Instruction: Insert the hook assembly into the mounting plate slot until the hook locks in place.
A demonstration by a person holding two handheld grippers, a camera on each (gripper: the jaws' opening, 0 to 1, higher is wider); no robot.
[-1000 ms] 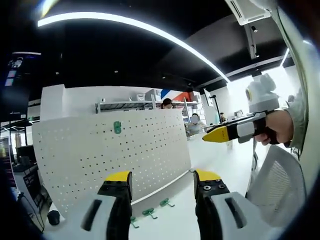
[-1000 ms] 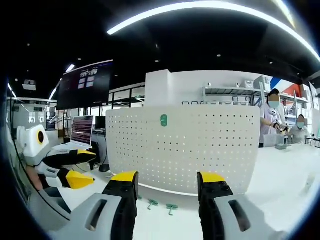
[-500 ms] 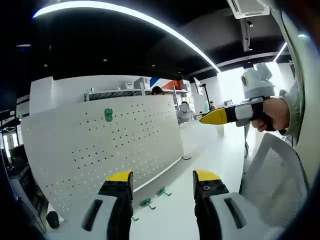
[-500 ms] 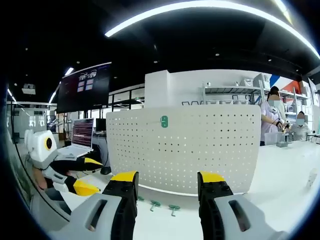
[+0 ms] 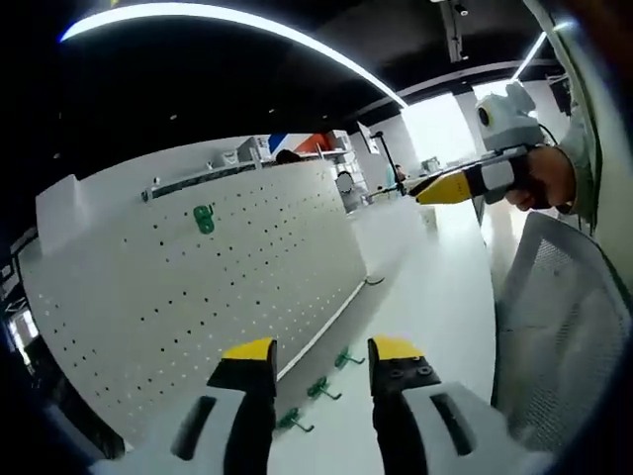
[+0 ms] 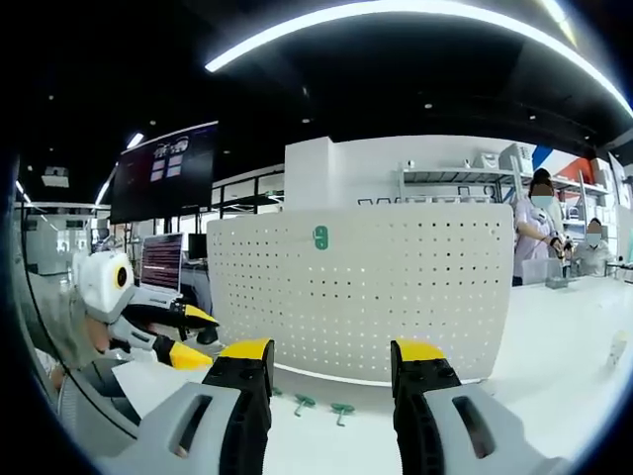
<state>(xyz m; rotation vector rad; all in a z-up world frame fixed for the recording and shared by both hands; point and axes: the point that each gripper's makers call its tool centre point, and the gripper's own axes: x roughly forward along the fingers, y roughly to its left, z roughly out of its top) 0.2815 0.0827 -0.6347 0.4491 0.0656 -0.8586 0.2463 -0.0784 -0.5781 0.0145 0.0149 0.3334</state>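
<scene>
Nearest in the left gripper view, the left gripper (image 5: 318, 361) holds its yellow-tipped jaws apart with nothing between them. In the right gripper view the right gripper (image 6: 332, 361) likewise has its jaws apart and empty. Just beyond both, on the white desk (image 6: 554, 396), lie the loose green hooks (image 6: 341, 410), three of them in the left gripper view, at the foot of the pegboard (image 6: 396, 287). This white perforated mounting plate stands upright on the desk, with one green hook (image 6: 320, 237) already seated high on its face. Behind it are shelving (image 6: 465, 178) and what seems to be a wall monitor (image 6: 163, 173).
</scene>
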